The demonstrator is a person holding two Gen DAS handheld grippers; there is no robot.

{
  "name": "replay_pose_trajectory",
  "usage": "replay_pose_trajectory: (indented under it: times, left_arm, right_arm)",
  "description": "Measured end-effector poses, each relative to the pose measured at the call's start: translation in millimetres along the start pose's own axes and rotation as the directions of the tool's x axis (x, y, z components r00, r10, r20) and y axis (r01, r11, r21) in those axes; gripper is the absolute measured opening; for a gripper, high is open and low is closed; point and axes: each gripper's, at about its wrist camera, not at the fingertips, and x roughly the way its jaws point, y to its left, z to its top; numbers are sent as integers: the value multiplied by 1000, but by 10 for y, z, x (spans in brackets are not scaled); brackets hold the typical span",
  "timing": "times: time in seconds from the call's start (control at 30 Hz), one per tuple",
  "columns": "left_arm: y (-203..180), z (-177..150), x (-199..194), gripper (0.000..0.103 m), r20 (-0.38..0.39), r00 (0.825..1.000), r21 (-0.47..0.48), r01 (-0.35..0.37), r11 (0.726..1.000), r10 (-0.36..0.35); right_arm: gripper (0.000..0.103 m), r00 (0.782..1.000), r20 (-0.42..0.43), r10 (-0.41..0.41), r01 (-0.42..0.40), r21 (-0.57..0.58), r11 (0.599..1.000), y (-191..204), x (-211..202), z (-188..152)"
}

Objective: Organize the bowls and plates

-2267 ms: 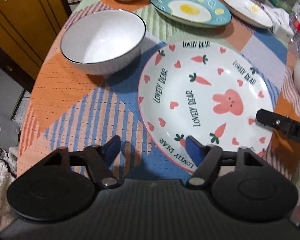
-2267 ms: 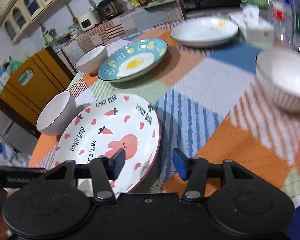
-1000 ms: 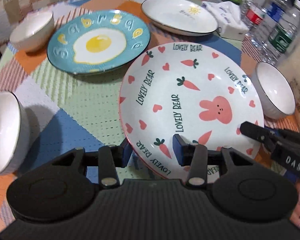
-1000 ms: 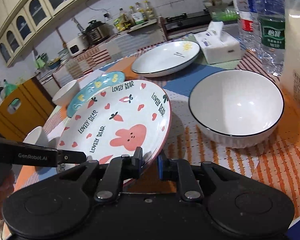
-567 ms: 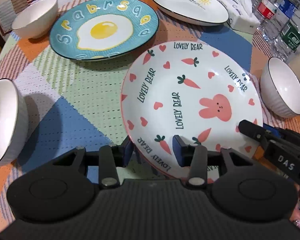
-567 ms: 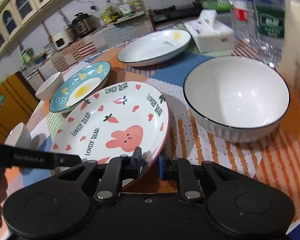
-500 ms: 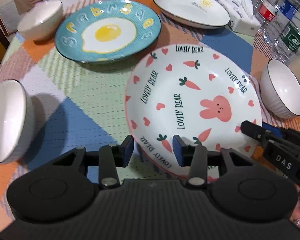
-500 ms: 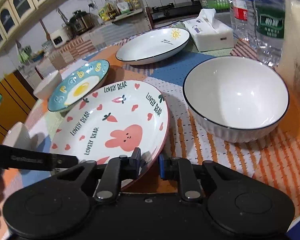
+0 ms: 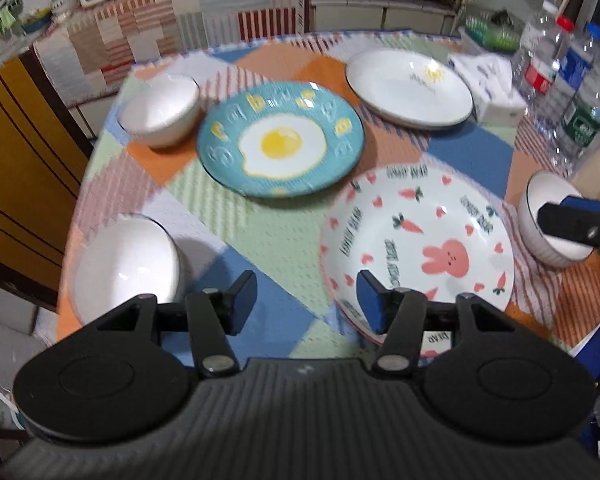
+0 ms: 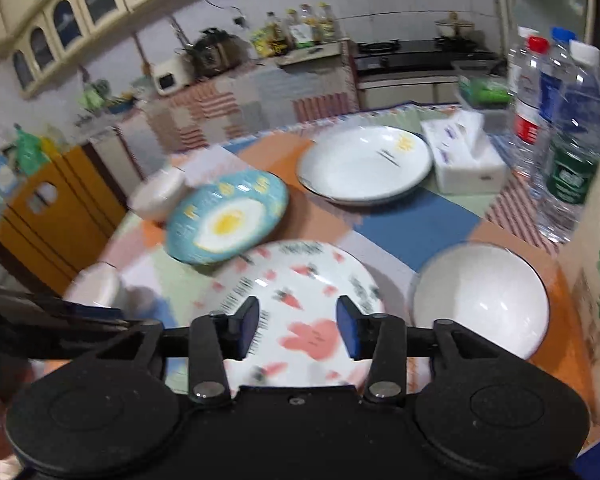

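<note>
The white bunny-and-carrot plate (image 9: 420,236) (image 10: 300,304) lies flat on the patchwork cloth, free of both grippers. My left gripper (image 9: 306,296) hangs above the cloth by the plate's left rim, jaws opening, nothing between them. My right gripper (image 10: 298,328) hovers over the same plate, jaws opening, pads clear of it; one of its fingers (image 9: 572,224) shows over a white bowl (image 9: 548,220) (image 10: 480,304) at the right. A teal fried-egg plate (image 9: 280,140) (image 10: 228,216) and a white sun plate (image 9: 408,88) (image 10: 364,164) lie farther back.
Two more white bowls stand at the left, one near (image 9: 128,268) and one far (image 9: 160,110). Water bottles (image 9: 568,96) and a tissue pack (image 10: 468,160) crowd the right side. A yellow cabinet (image 9: 16,168) stands off the table's left edge.
Both grippers let go of the bunny plate, opened and rose above the table. The plate now rests on the cloth near the teal plate.
</note>
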Motion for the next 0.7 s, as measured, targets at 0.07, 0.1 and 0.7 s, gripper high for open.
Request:
replay_pose_trajectory:
  times: [0.07, 0.1, 0.7]
  left_arm:
    - [85, 92, -113, 59, 11, 1000, 3, 1, 1000, -1]
    - [120, 137, -159, 59, 13, 1000, 2, -2, 1000, 2]
    - [754, 1090, 639, 79, -6, 998, 11, -54, 998, 54]
  right_arm:
    - [57, 999, 8, 34, -34, -1, 999, 77, -63, 124]
    - [60, 999, 12, 49, -48, -3, 999, 119, -96, 194]
    - [85, 987, 28, 157, -159, 107, 981, 173, 1030, 726]
